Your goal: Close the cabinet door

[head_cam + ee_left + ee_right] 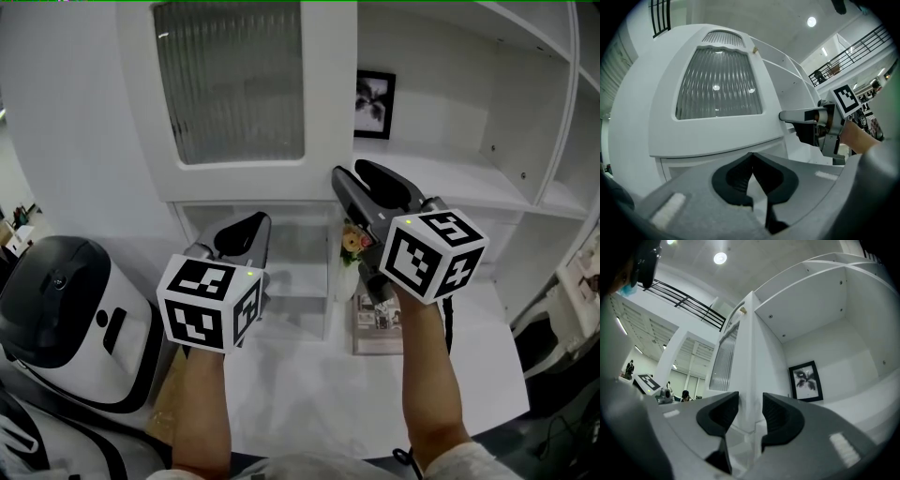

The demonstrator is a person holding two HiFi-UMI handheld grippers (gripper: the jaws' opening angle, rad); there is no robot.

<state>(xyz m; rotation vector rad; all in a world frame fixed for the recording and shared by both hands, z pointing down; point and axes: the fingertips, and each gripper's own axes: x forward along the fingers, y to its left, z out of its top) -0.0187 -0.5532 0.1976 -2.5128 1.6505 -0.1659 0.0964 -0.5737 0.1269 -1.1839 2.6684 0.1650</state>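
Observation:
The white cabinet door (234, 94) with its ribbed glass pane stands swung open, facing me. My right gripper (349, 172) is shut on the door's free edge near its lower corner. In the right gripper view the door edge (751, 357) runs between the two pads of that gripper (750, 408). My left gripper (255, 223) hovers lower left of it, in front of the drawer fronts, shut and holding nothing. In the left gripper view the tips of the left gripper (752, 158) meet below the door (717, 84), and the right gripper (783, 116) clasps the door's right edge.
Behind the door the open cabinet holds a framed black-and-white picture (375, 103) and white shelves (553, 112) to the right. A small flower bunch (352, 241) and a booklet (378, 319) lie on the white counter (309, 394). A black-and-white machine (66, 319) stands at the left.

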